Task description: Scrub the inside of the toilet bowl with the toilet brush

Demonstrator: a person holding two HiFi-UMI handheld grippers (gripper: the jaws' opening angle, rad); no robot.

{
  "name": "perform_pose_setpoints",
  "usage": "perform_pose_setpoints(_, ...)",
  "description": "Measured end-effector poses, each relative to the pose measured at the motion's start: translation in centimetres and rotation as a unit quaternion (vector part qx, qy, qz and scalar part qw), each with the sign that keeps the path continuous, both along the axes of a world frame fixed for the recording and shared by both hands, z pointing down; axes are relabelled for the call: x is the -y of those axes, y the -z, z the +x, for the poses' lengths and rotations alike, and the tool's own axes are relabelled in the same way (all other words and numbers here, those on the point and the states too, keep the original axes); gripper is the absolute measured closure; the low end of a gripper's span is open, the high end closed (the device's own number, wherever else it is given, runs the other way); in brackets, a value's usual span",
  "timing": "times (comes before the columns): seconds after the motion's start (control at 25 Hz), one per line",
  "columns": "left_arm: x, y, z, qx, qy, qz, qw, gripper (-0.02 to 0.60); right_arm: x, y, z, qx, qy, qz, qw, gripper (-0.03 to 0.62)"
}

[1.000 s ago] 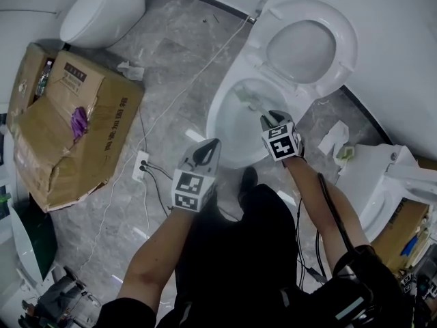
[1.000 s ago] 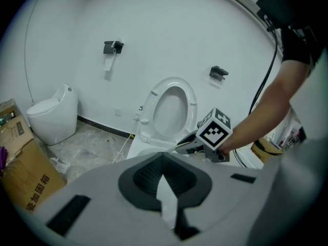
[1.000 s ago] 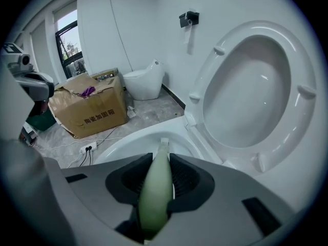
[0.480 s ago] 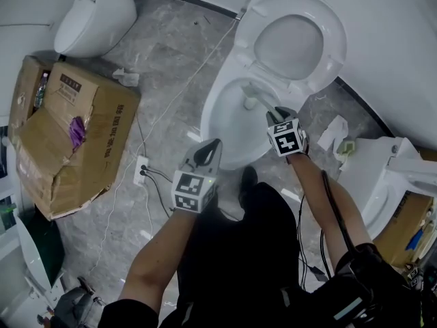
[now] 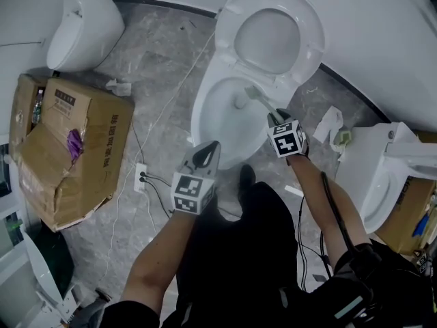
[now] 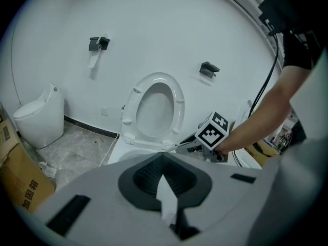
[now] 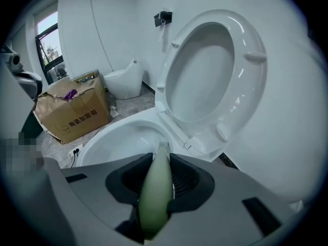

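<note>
The white toilet bowl (image 5: 202, 115) stands with its seat (image 5: 270, 36) raised against the wall. My right gripper (image 5: 275, 117) hangs over the bowl's right rim, shut on the pale green handle of the toilet brush (image 7: 156, 188). The brush head (image 5: 241, 102) is down inside the bowl near the back. In the right gripper view the handle points into the bowl (image 7: 123, 137) and its head is hidden. My left gripper (image 5: 208, 149) stays in front of the bowl, shut on a thin white scrap (image 6: 166, 199). From the left gripper view I see the toilet (image 6: 128, 147) and the right gripper (image 6: 187, 147).
A cardboard box (image 5: 68, 149) sits on the floor at left, with a small white toilet (image 5: 82, 19) behind it. Another white toilet (image 5: 375, 176) stands close at right. A power strip (image 5: 142, 178) with cables and crumpled tissues (image 5: 331, 125) lie on the grey floor.
The brush head has swept from the left back of the bowl toward the middle, and the right gripper went with it. The left gripper has stayed in place.
</note>
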State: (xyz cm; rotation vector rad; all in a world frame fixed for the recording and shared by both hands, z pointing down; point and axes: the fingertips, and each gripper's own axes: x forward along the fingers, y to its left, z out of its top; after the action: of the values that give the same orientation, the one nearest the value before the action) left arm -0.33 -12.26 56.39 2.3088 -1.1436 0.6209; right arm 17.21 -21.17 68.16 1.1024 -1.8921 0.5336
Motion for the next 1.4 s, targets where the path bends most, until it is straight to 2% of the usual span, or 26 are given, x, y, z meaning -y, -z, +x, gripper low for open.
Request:
perform_pose_setpoints(0.24,-0.8,0.6,1.2,-0.001,-0.016,0.002,0.9999,0.572,-1.9,0.2,1.6,-0.004,-0.012,-0.004,1.0,0.484)
perform_pose_setpoints(0.68,-2.2,2.6,0.6,-0.009,-0.02,0.006,0.9997,0.572,-6.4,1.5,1.3,0.004,-0.022,-0.013,1.0,0.484)
perform_pose_setpoints(1.16,-4.1,7.8,-3.4,-0.009,-0.024,0.036,0.999,0.572,-10.6,8.8,-2.3,0.038,-0.038,0.021,0.998,0.484)
perform_pose_setpoints(1.4,-5.1,11.9,-4.5,-0.024,-0.023,0.071,0.9969,0.572,-12.6,13.5,-4.1,0.055,-0.038,0.045,0.997,0.484)
